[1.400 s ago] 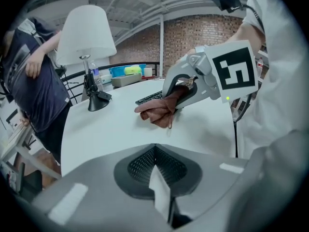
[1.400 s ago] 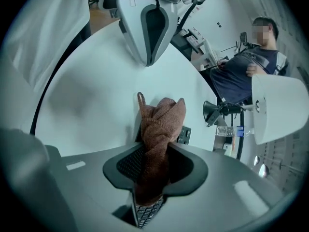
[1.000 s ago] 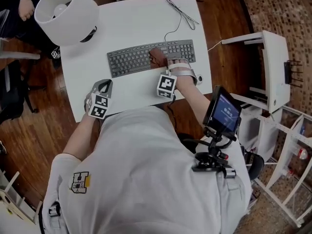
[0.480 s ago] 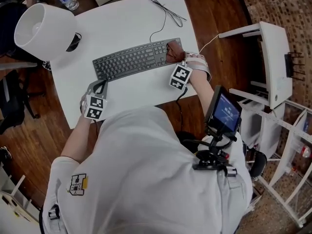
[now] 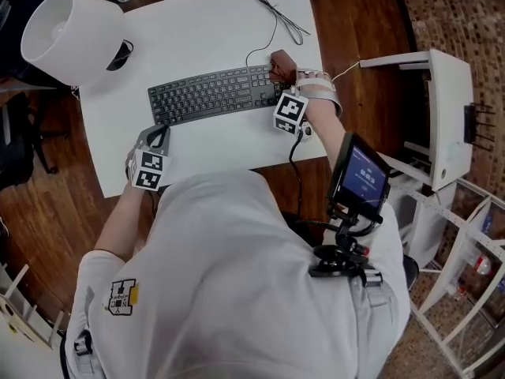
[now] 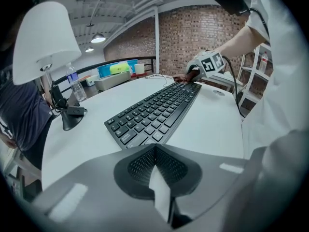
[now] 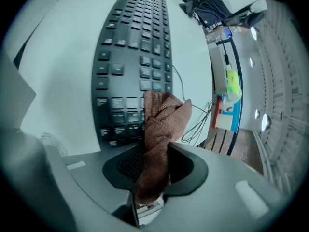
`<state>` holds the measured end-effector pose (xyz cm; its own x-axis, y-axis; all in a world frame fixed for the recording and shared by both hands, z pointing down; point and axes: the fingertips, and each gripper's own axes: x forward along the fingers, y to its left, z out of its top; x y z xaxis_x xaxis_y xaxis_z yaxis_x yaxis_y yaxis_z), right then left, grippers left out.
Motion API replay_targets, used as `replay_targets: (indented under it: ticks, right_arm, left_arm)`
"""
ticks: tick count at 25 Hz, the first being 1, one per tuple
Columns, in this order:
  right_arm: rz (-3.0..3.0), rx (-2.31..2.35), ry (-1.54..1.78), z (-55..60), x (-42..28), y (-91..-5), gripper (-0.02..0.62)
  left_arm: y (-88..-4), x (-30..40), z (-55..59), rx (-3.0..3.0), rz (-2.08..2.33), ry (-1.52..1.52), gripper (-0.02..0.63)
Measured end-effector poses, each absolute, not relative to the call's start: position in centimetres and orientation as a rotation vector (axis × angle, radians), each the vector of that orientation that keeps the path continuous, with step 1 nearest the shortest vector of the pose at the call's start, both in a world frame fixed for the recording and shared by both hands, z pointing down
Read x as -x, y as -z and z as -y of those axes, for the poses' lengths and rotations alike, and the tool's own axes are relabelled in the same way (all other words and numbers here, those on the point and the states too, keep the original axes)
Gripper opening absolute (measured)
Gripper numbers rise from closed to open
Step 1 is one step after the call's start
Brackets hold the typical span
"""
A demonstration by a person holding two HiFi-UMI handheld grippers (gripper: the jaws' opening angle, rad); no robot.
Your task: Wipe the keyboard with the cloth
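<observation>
The right tongs (image 7: 153, 170) are clamped shut on a brown terry cloth (image 7: 163, 122) — the fabric is pinched between both tips and bunches up just ahead of them, its free end draped over the keys of a black flat keyboard (image 5: 211, 93). The cloth touches the keyboard's end nearest the right tongs, at the corner where the thin black cable (image 5: 278, 22) leaves; the rest of the keyboard stretches away from the tongs across the white tabletop (image 5: 197, 34). The left tongs (image 6: 155, 164) are closed with nothing between them — they sit just short of the keyboard's opposite end, beside its near corner and apart from it. A white lamp shade (image 5: 67, 26) stands beyond the left tongs, past the keyboard.
</observation>
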<state>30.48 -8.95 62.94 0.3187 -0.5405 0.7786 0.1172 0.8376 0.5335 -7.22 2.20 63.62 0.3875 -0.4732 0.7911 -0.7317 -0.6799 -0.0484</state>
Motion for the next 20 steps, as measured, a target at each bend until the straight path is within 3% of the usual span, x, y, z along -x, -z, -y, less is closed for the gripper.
replay_targets:
  ticks: [9,20]
  right_arm:
    - [1.207,-0.303,0.427,0.7,-30.5,-64.6,0.118]
    - [1.214,-0.376,0.492,12.6,-27.2,-62.8,0.118]
  left_arm:
    - [-64.9,6.9,-1.9,-2.347,1.044,-1.154,0.0]
    - [-63.6,6.9,-2.8,-2.297,1.107,-1.146,0.0]
